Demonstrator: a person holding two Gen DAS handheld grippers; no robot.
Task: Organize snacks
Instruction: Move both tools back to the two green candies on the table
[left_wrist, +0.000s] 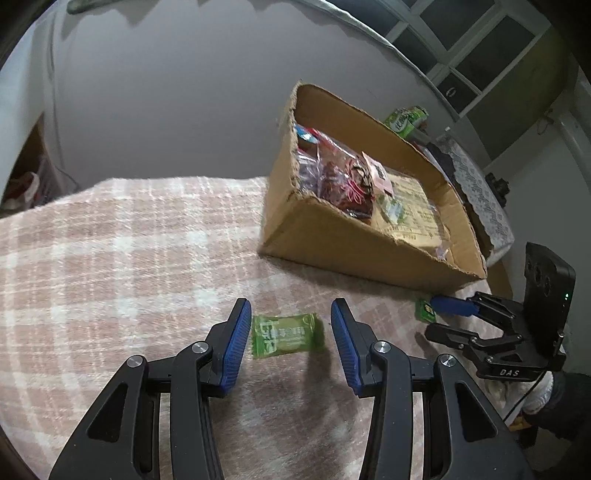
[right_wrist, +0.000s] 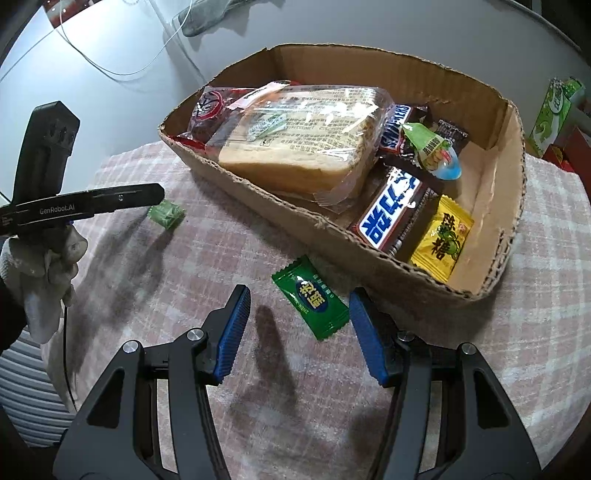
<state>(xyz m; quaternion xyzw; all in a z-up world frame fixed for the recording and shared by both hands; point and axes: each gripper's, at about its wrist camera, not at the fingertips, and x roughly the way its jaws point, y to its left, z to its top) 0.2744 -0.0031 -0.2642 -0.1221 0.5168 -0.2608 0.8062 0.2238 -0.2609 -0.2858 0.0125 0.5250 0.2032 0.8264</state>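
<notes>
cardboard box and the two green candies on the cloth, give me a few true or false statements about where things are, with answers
1. A yellow candy packet lies inside the cardboard box. True.
2. The left tongs are clamped on the pale green candy. False: it lies on the plaid cloth between open pads, untouched.
3. The dark green candy lies outside the box. True.
4. The box is empty. False: it holds a wrapped bread loaf and chocolate bars.
5. The right tongs hold a chocolate bar. False: they are open and empty.
</notes>
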